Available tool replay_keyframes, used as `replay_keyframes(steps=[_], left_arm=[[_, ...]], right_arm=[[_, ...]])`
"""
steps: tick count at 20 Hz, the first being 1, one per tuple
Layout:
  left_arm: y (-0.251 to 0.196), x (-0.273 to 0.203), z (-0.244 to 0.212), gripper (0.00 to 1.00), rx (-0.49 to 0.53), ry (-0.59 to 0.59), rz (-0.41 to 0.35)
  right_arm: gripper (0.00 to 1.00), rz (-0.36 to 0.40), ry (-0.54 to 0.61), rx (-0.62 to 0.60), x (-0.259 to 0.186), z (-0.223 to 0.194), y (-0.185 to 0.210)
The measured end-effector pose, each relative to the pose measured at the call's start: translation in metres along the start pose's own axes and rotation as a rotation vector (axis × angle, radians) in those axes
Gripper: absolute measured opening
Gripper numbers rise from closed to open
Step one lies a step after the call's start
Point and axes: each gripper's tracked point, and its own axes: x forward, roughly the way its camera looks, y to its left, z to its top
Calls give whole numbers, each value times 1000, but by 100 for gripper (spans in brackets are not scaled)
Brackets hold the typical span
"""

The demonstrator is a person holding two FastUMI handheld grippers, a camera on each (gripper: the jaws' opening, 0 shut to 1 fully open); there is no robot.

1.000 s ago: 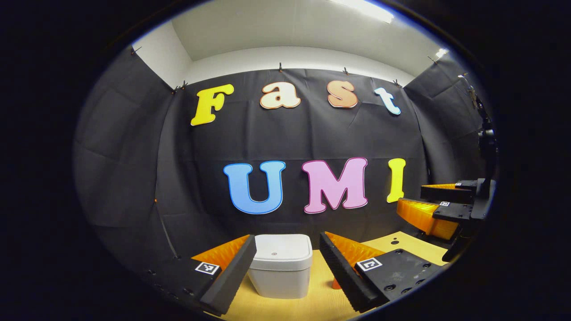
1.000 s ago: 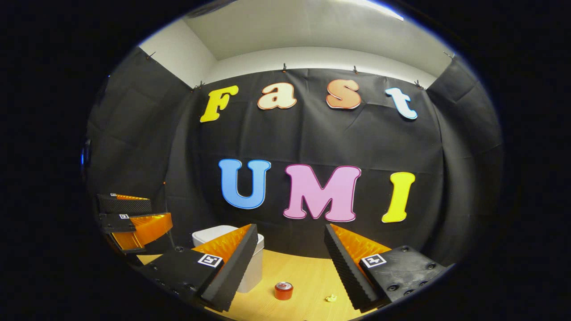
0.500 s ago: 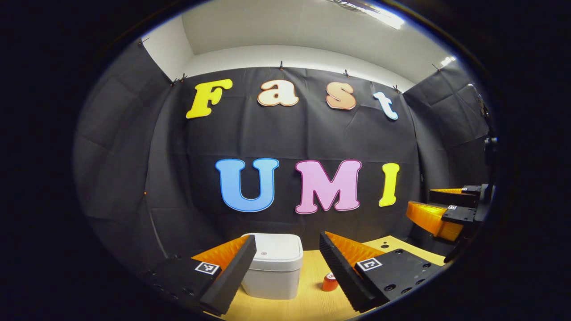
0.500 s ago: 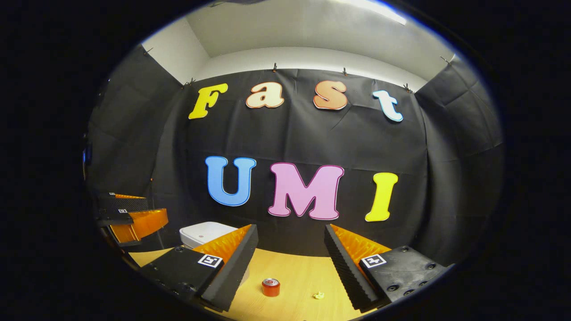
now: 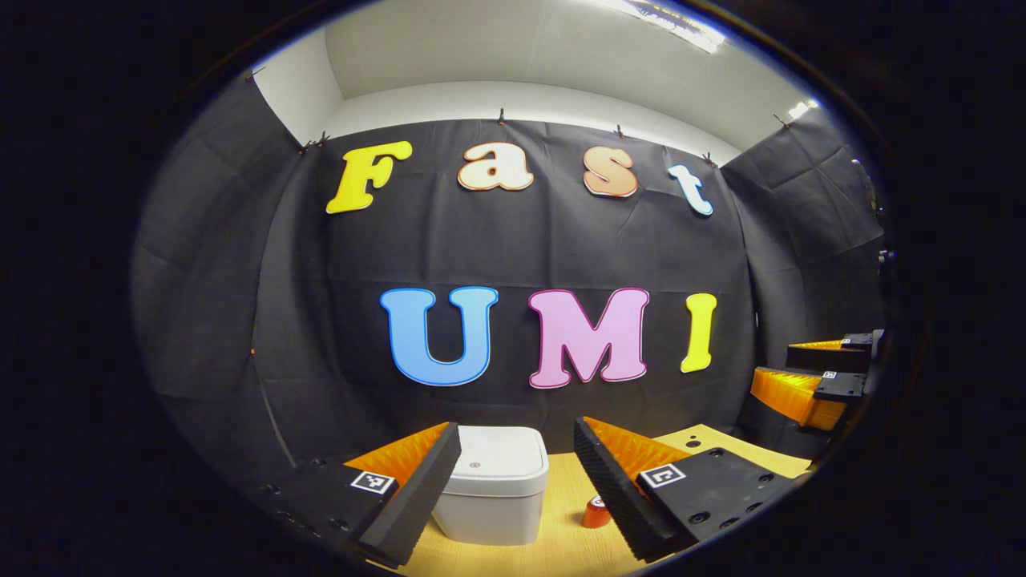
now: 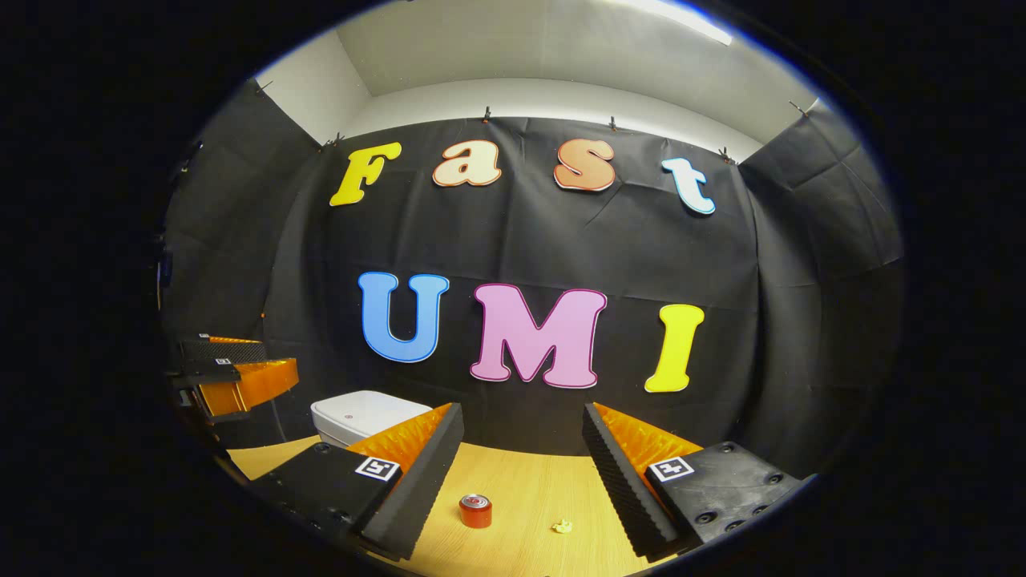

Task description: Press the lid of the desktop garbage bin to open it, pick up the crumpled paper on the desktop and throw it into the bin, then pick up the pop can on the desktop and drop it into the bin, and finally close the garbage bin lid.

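Claw status, left unit (image 5: 513, 489): fingers spread wide, nothing between them, held above the near edge of the table (image 5: 561, 545). Directly ahead of this claw, framed between its two fingers, stands the garbage bin (image 5: 493, 493), white, upright, lid down flat. The pop can (image 5: 595, 513) stands upright on the table just behind the inner edge of this claw's right finger, which partly covers it; it is beside the bin, apart from it.

Claw status, right unit (image 6: 521, 481): fingers spread wide, nothing gripped, also held above the table. Ahead of this claw and between its fingers, the pop can (image 6: 475, 511) stands closer to the left finger. The crumpled paper (image 6: 563, 526), a small pale yellow wad, lies on the table closer to the right finger, apart from the can. The garbage bin (image 6: 357, 415) sits beyond this claw's left finger, which covers its lower part.

Each claw shows at the far side edge of the other unit's view, raised above table level with its fingers apart.
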Motion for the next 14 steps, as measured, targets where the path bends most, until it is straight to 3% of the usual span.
replay_keyframes(steps=[7,11,13,14], left_arm=[[37,40,-1,79,-83,35,0],[54,73,-9,59,-60,67,11],[62,86,-23,45,-58,108,27],[69,94,-28,28,-47,121,51]], right_arm=[[96,4,48,-4,9,-17,-5],[96,13,68,-5,19,-26,-7],[96,18,86,-5,23,-35,-9],[96,22,94,-3,26,-38,-10]])
